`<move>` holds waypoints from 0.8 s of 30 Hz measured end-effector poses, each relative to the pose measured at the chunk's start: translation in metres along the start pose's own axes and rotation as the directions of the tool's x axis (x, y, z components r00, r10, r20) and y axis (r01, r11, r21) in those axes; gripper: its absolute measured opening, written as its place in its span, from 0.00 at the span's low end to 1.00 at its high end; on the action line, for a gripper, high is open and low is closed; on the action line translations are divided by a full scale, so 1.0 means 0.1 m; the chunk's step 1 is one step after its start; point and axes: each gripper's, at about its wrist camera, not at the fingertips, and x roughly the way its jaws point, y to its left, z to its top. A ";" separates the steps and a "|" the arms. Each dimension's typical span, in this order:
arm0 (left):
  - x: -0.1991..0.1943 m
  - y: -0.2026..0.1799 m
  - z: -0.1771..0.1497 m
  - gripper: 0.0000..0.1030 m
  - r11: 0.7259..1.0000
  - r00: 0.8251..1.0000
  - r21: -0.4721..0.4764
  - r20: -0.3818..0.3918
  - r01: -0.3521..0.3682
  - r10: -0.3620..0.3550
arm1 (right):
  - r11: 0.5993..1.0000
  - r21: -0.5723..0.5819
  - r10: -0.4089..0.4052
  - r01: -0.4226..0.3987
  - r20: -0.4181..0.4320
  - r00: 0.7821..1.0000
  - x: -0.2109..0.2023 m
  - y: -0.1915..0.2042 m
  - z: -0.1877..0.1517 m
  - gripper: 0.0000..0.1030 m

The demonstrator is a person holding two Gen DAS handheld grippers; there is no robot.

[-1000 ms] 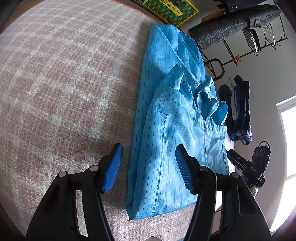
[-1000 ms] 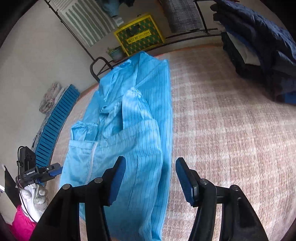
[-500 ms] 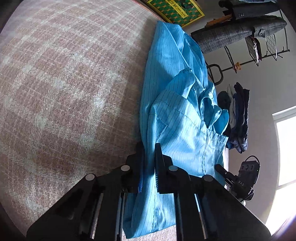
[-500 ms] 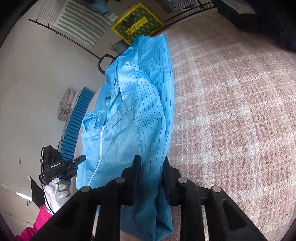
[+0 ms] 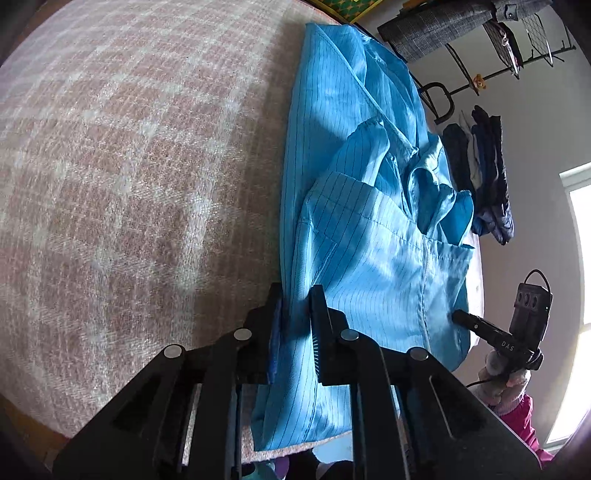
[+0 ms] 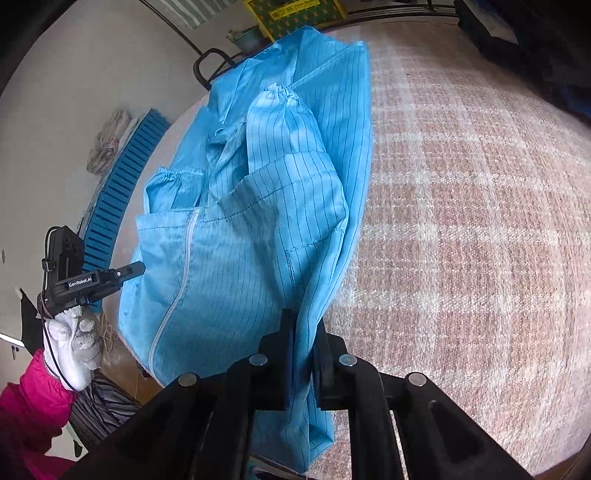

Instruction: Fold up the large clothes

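Observation:
A blue pinstriped coat with a white front zip lies lengthwise on a pink checked bed cover, sleeves folded in over its body. My left gripper is shut on the coat's near long edge, close to its end. In the right wrist view my right gripper is shut on the coat's opposite long edge and holds that corner lifted off the cover. Each gripper shows in the other's view, the right one and the left one at the coat's corners.
A rack with a grey checked garment and dark clothes stand past the bed's far side. A yellow-green crate and a blue slatted panel are by the wall. The bed's near edge runs under the grippers.
Both grippers were open over the coat's end a second ago; they closed on its two side edges and now the gripped end is lifted slightly off the cover.

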 end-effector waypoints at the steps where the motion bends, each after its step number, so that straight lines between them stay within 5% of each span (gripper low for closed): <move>1: -0.09 -0.01 0.02 0.12 1.000 1.000 0.006 0.007 -0.005 0.005 | 1.000 -0.007 0.004 -0.004 0.001 1.000 -0.05 -0.01 0.03 0.26; 6: -0.55 -0.12 0.38 0.12 0.993 0.992 0.121 0.128 -0.006 -0.010 | 0.999 -0.043 -0.017 0.022 0.127 0.992 -0.58 0.00 0.33 0.28; 12: -0.36 -0.41 1.29 0.12 0.974 0.971 0.227 0.235 -0.004 -0.050 | 0.983 -0.183 0.080 -0.033 0.255 0.964 -0.77 0.52 1.24 0.28; 18: 0.30 -0.58 1.98 0.12 0.977 0.965 0.211 0.246 0.038 -0.091 | 0.955 -0.260 0.195 -0.145 0.177 0.965 -0.08 1.17 2.38 0.24; 24: 0.77 -0.40 2.22 0.12 0.987 0.976 0.163 0.215 0.001 -0.037 | 0.953 -0.277 0.148 -0.124 0.066 0.987 1.10 1.45 3.01 0.23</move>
